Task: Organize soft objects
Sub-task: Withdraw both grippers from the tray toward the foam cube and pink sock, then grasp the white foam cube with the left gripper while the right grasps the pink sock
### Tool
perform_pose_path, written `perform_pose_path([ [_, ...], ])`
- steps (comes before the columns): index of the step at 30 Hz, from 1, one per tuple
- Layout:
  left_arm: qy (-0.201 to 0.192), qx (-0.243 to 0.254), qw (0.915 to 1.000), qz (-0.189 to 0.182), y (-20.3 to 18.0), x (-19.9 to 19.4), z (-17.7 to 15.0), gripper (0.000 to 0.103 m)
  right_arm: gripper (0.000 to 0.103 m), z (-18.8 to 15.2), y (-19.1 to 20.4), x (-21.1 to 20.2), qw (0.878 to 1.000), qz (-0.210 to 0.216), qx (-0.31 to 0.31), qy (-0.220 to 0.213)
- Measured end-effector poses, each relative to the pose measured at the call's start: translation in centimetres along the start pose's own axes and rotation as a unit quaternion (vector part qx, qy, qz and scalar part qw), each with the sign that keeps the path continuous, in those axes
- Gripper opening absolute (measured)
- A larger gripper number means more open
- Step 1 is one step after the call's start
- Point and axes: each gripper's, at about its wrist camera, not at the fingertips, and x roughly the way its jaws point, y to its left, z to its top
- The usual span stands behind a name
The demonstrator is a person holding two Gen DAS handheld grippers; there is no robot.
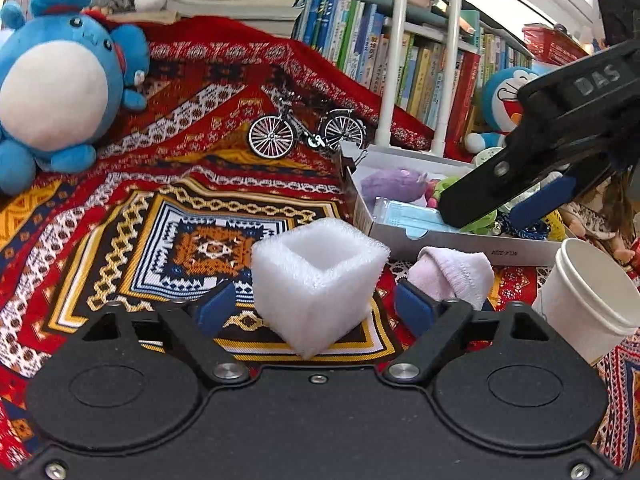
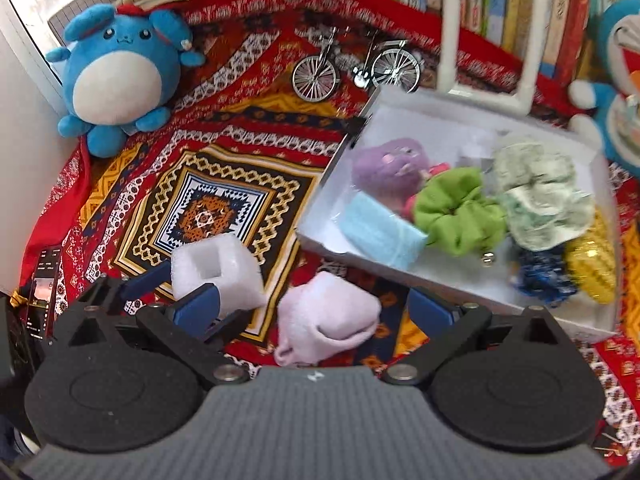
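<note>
The step in hand was judged to be the collection of the last loose soft things from the patterned cloth (image 1: 168,208) into the white box (image 2: 592,320), where a purple plush (image 2: 386,168), a green scrunchie (image 2: 456,212) and a blue face mask (image 2: 376,236) were already gathered.

The left gripper (image 1: 316,304) was held low, its jaws apart on either side of a white foam cube (image 1: 316,280); neither blue pad was seen pressing on the foam. The box lay ahead of it and to its right.

The right gripper (image 2: 312,304) was held above a rolled pink sock (image 2: 326,316), which lay between its parted jaws, untouched. The box stood just beyond its right finger.

Next, a further closing of the left jaws on the cube was called for, gently, since foam yields, followed by a lift toward the box.
</note>
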Motion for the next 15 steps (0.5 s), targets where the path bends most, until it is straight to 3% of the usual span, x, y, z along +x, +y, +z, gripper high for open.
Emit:
perform_pose_path([
  [3,0.008,-0.021,0.9997,-0.002,0.5,0.3,-0.1,0.057,0.103,0.0,0.3,1.0,1.0,-0.001,0.003,0.013],
  [15,0.004,-0.03,0.9995,0.002,1.3,-0.6,-0.6,0.052,0.102,0.0,1.0,3.4,0.999,-0.016,0.01,0.043],
])
